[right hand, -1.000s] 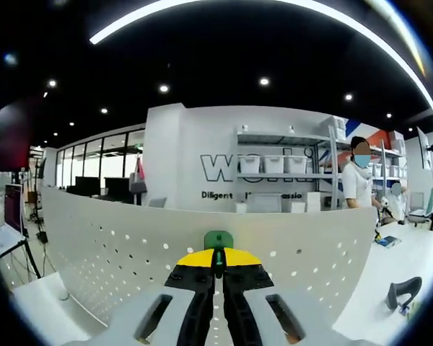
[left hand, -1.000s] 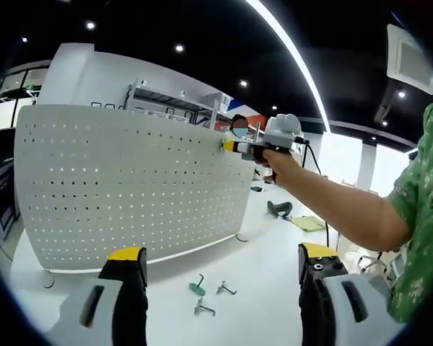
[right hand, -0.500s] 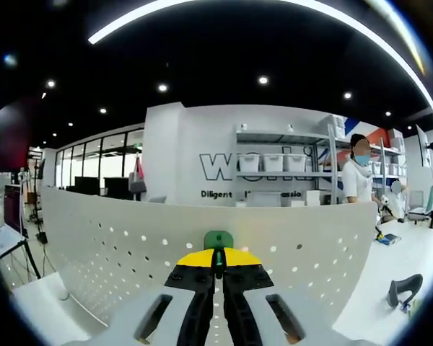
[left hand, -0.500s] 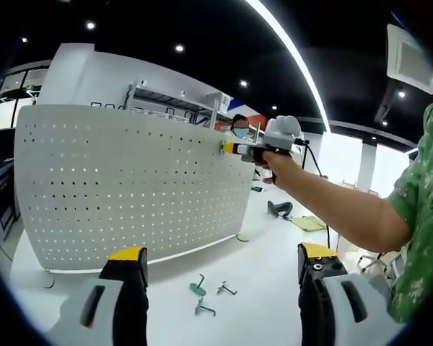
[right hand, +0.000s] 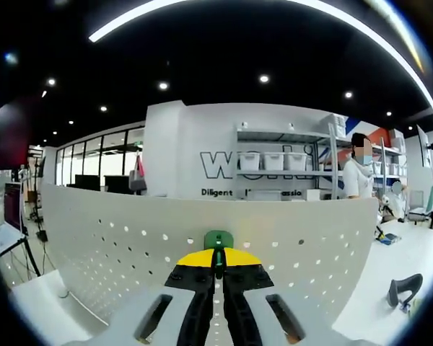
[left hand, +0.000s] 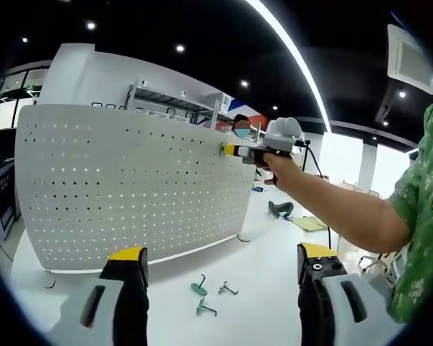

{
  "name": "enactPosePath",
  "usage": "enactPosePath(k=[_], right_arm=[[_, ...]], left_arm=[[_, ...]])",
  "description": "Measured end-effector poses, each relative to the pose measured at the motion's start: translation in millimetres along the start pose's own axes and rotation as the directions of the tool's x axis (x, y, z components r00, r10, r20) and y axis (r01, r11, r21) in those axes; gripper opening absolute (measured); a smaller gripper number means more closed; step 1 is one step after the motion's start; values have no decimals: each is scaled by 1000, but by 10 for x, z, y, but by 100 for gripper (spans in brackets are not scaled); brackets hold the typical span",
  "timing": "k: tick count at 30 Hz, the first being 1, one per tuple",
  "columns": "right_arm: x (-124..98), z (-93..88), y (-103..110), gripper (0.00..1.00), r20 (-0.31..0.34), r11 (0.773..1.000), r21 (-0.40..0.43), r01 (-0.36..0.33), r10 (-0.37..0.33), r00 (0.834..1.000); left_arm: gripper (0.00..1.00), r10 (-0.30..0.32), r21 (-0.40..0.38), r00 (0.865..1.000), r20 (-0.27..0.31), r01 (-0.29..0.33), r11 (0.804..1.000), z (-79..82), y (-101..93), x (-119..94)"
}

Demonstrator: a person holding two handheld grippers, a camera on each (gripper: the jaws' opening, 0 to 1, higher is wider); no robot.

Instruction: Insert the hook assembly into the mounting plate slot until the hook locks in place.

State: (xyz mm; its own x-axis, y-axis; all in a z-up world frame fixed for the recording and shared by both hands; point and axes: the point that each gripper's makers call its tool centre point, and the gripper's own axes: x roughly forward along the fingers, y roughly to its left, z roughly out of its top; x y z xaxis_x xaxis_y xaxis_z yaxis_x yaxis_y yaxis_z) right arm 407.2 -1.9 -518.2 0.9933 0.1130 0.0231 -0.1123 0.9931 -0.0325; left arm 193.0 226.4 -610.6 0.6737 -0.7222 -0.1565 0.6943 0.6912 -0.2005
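A white perforated mounting plate (left hand: 130, 187) stands upright on the white table. In the left gripper view my right gripper (left hand: 234, 150) is held at the plate's upper right corner. In the right gripper view my right gripper (right hand: 217, 265) is shut on a green hook (right hand: 218, 241), which is pressed against the plate (right hand: 115, 245) close to its top edge. My left gripper (left hand: 220, 270) hangs open low over the table, nothing between its yellow-tipped jaws. Three loose hooks (left hand: 204, 294) lie on the table in front of the plate.
A person's arm in a green patterned sleeve (left hand: 418, 202) reaches in from the right. A dark object (left hand: 279, 209) and a greenish pad (left hand: 309, 223) lie on the table's far right. Shelves with bins (right hand: 281, 173) and a standing person (right hand: 359, 180) are behind the plate.
In the right gripper view the plate's top edge has dropped slightly against the background. The left gripper and the loose hooks have not moved.
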Motion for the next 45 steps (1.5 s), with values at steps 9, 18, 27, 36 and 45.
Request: enactPosePath(k=[9,18,27,36,45], right_arm=[[8,-3,-12,1,-3,1000,-2,0,0,1000],[11,-33,-13,1,-12,1000,-4,3,-3,1000],[37,-44,0,1,-14,1000,-17,6,-7,1000],[59,-74,7,1,-19,1000,-20,12,-12,1000],[61,-78,9,2,-18,999,-44,12,-13,1000]], left_arm=[[87,0,3,1000,0,0,1000,5,5,2],[86,0,4,1000,-1,0,1000,8,7,-4],[86,3,4,1000,-5,-3,1000,-5,21,-12],[85,5,2,1000,-4,-5,1000,-11,34,-8],[85,7,0,1000,-3,-7,1000,-20,50,-14]])
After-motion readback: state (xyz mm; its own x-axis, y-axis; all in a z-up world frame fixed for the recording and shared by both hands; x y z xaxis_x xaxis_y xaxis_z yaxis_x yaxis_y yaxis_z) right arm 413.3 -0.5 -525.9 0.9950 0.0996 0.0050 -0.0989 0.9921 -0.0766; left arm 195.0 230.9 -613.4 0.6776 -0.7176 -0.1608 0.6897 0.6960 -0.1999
